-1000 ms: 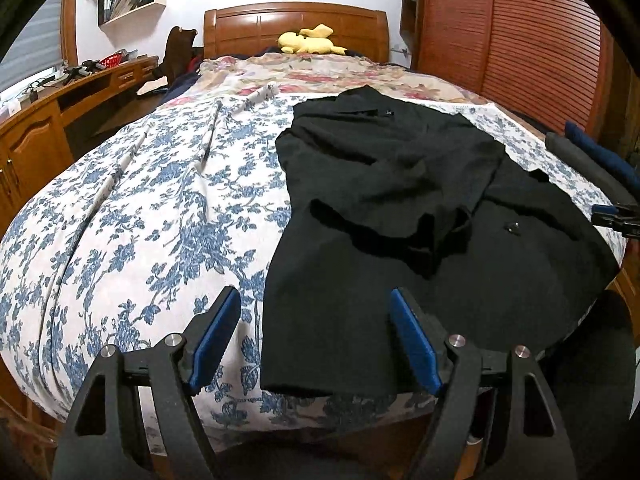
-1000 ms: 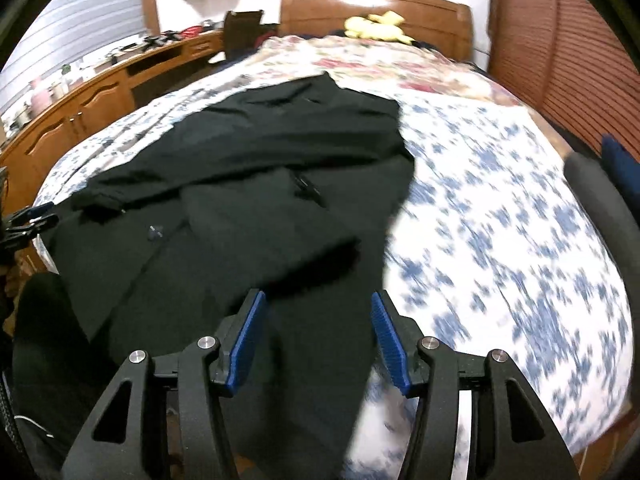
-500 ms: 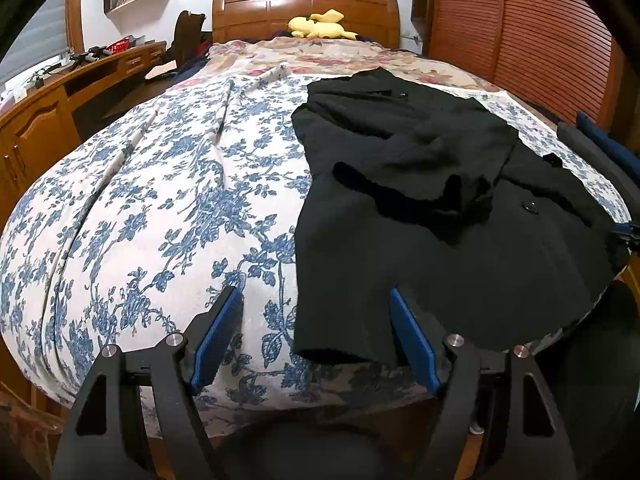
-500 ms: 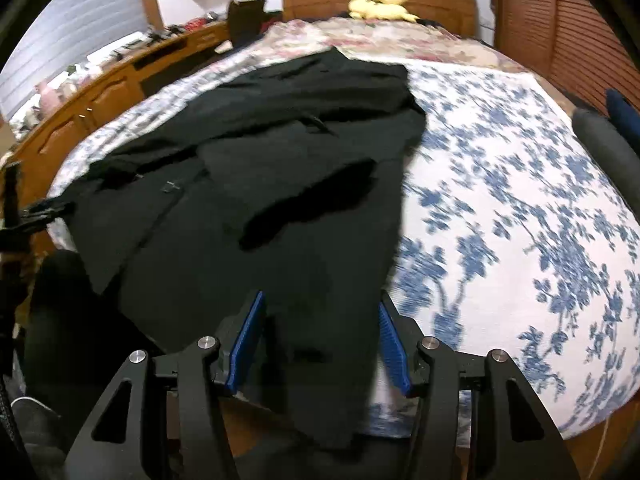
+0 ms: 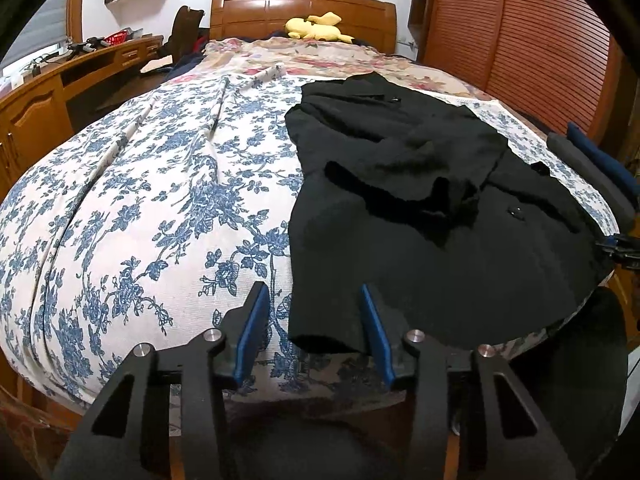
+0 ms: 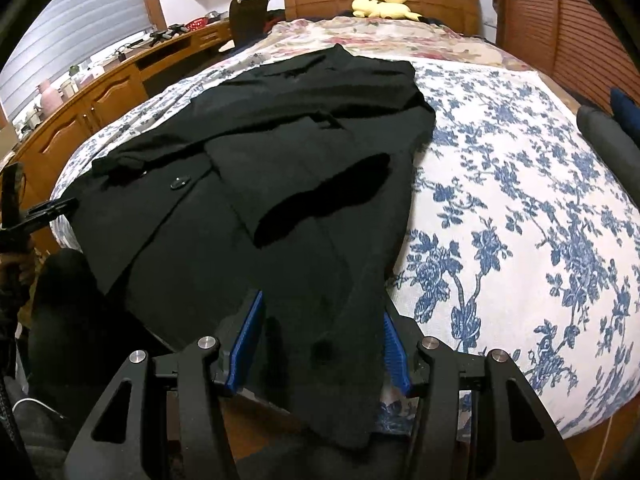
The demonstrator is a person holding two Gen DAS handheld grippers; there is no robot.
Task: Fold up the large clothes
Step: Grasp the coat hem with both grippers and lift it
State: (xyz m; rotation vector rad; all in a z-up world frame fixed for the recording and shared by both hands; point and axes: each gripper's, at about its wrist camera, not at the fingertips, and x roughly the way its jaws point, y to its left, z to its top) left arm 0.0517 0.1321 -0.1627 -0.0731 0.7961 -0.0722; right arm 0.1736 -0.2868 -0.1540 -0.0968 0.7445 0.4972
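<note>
Black coat [image 5: 420, 216] lies flat on bed [image 5: 140, 208], long axis running away from the fingers: collar far, hem nearest. Left gripper [image 5: 314, 330] closing, hem corner between its pads, not yet pinched. Right gripper [image 6: 320, 348] half-open, straddling hem; contact unclear.

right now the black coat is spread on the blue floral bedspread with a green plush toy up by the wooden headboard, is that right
Not quite: the plush toy by the wooden headboard is yellow, not green, as the left wrist view shows, and the right wrist view shows it too. The rest holds: the black coat is spread on the blue floral bedspread.
</note>
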